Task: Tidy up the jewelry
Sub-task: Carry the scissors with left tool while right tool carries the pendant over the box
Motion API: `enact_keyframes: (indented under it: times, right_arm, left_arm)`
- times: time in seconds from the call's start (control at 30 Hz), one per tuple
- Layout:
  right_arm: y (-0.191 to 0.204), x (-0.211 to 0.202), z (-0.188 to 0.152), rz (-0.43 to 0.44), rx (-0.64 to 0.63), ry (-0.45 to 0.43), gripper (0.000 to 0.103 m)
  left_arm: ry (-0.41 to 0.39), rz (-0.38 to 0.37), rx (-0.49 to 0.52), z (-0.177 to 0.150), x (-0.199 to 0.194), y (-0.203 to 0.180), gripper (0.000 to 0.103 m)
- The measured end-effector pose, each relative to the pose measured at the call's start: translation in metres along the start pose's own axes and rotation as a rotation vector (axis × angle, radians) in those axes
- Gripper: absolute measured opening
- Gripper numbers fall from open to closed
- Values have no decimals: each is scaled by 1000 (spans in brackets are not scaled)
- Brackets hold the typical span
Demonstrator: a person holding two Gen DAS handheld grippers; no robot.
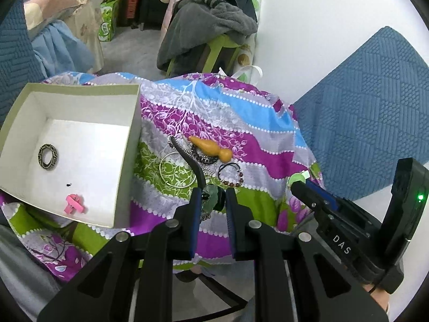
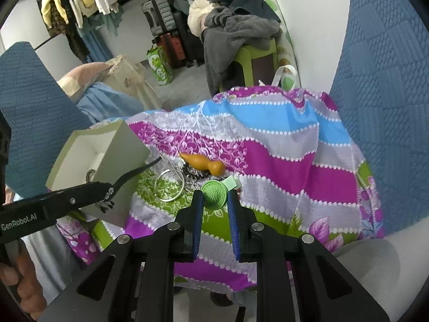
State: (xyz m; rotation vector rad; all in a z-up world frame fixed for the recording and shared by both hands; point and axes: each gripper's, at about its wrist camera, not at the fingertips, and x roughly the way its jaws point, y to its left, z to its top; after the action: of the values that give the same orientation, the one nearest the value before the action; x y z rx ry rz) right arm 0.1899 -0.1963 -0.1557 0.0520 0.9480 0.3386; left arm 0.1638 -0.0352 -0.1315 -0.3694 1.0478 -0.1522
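A white open box (image 1: 128,145) sits on the patterned cloth at left; a dark patterned ring (image 1: 48,157) and a pink clip (image 1: 74,207) lie inside. My left gripper (image 1: 213,200) is shut on a green-stone and dark-bead piece (image 1: 211,200) whose black cord (image 1: 191,162) trails up over the pile. My right gripper (image 2: 214,197) is shut on a green coiled disc (image 2: 213,194) with a pale green tab. On the cloth lie a silver bangle (image 1: 177,171), a bead bracelet (image 1: 232,177) and an orange gourd pendant (image 1: 211,147).
The table carries a purple, blue, grey and green cloth (image 1: 241,123). Blue quilted fabric (image 1: 370,112) lies at right. Behind stand a green stool with grey clothes (image 1: 206,26), suitcases and a green bag (image 1: 108,20).
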Motion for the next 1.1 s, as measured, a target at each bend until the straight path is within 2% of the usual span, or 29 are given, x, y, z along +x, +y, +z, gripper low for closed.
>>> enact_keyframes:
  times: [0.3, 0.6, 0.83, 0.97, 1.1]
  right_arm:
    - [13, -32, 30, -18, -4, -37, 16]
    - [41, -63, 68, -14, -22, -103, 16]
    - [77, -76, 94, 14, -22, -129, 16]
    - [105, -71, 101, 26, -50, -139, 16]
    - [130, -57, 100, 41, -59, -136, 16]
  left_arm:
    - [-31, 8, 28, 21, -38, -7, 18]
    - [-89, 35, 53, 45, -79, 4, 18]
    - [-135, 56, 64, 67, -111, 28, 18]
    - [-153, 57, 59, 76, -120, 51, 18]
    - [-172, 93, 89, 75, -128, 73, 18]
